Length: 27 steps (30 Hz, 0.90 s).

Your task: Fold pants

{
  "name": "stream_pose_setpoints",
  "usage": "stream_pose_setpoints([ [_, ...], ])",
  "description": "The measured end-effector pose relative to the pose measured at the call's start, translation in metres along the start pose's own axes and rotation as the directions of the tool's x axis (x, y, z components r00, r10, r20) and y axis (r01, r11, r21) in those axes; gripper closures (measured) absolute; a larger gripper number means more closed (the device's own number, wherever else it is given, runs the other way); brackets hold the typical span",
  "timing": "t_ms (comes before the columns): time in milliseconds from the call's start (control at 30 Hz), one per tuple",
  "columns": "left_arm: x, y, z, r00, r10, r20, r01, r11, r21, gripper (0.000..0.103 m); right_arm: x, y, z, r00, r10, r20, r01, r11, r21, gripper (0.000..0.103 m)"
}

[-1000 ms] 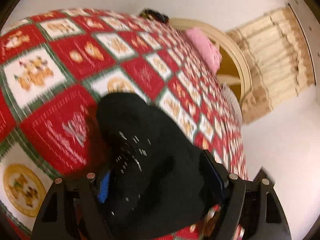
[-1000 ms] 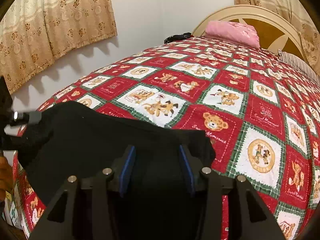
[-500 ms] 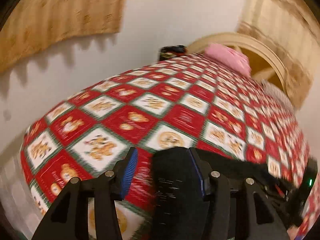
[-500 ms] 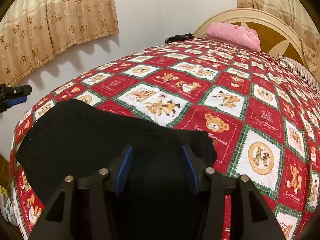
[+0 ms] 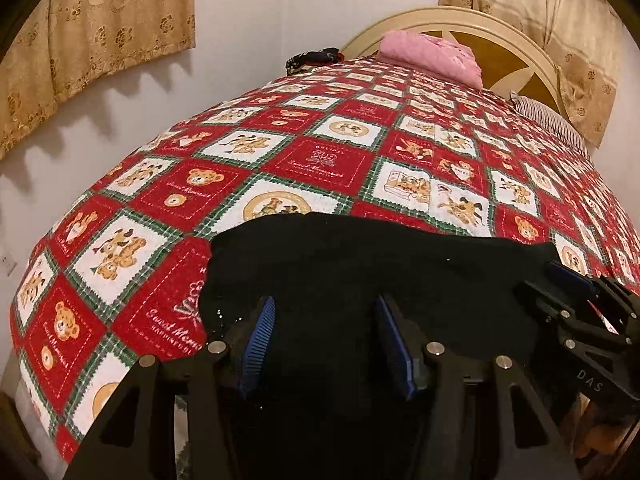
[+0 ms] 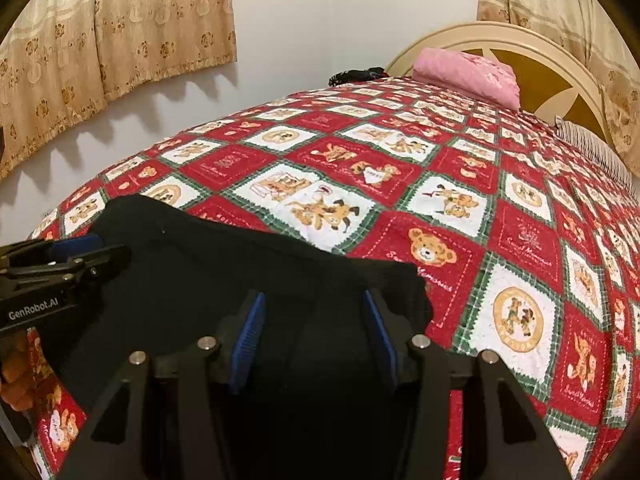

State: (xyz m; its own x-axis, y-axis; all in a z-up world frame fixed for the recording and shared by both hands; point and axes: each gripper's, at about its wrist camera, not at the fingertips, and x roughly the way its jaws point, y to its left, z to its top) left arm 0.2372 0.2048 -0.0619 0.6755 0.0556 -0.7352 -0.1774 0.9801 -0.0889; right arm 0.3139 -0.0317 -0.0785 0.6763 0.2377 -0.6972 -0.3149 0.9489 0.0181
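Black pants (image 5: 360,264) lie spread flat on the near end of the bed, also in the right wrist view (image 6: 224,264). My left gripper (image 5: 326,320) is open, its blue pads apart over the pants' near left part. My right gripper (image 6: 312,312) is open over the pants' near right part. Each gripper shows in the other's view: the right one at the pants' right edge (image 5: 576,300), the left one at the pants' left edge (image 6: 68,260). Neither holds cloth that I can see.
The bed carries a red, white and green teddy-bear quilt (image 5: 320,160). A pink folded cloth (image 5: 432,56) and a dark item (image 5: 316,58) lie at the headboard (image 5: 480,24). A striped pillow (image 5: 548,120) is far right. Wall and curtains stand left.
My left gripper held bunched black cloth a second ago; now it is open and level over the pants, which lie flat. The right gripper has barely moved.
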Motion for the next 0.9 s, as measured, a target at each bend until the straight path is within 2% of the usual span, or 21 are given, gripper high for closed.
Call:
stream_pose_setpoints([
  [133,-0.012,-0.007,-0.003,0.999,0.045,0.002,-0.045,0.999,0.019,0.047,-0.012,0.0,0.0,1.0,-0.004,0.022,0.004,1.0,-0.002,0.049],
  [233,-0.018,-0.012,-0.008,0.997,0.071,0.01,-0.071,0.996,0.056,0.047,-0.034,-0.003,-0.005,0.999,0.015,0.045,-0.017,0.999,0.045,0.049],
  [333,-0.018,-0.011,-0.012,0.998,0.069,0.01,-0.07,0.996,0.047,0.047,-0.051,0.001,-0.016,0.999,0.018,0.044,-0.019,1.0,0.024,0.048],
  [467,-0.014,-0.011,-0.018,0.998,0.07,0.011,-0.07,0.997,0.035,0.047,-0.051,0.009,-0.031,1.0,-0.012,0.008,0.012,0.999,-0.03,0.045],
  [700,-0.017,-0.013,-0.02,0.997,0.078,0.004,-0.078,0.995,0.059,0.046,-0.043,0.01,-0.031,0.999,-0.034,-0.027,0.032,0.998,-0.051,0.04],
  [900,-0.027,-0.013,-0.028,0.998,0.07,-0.009,-0.069,0.996,0.048,0.046,-0.066,0.003,-0.036,1.0,-0.009,-0.006,0.009,0.999,0.032,0.04],
])
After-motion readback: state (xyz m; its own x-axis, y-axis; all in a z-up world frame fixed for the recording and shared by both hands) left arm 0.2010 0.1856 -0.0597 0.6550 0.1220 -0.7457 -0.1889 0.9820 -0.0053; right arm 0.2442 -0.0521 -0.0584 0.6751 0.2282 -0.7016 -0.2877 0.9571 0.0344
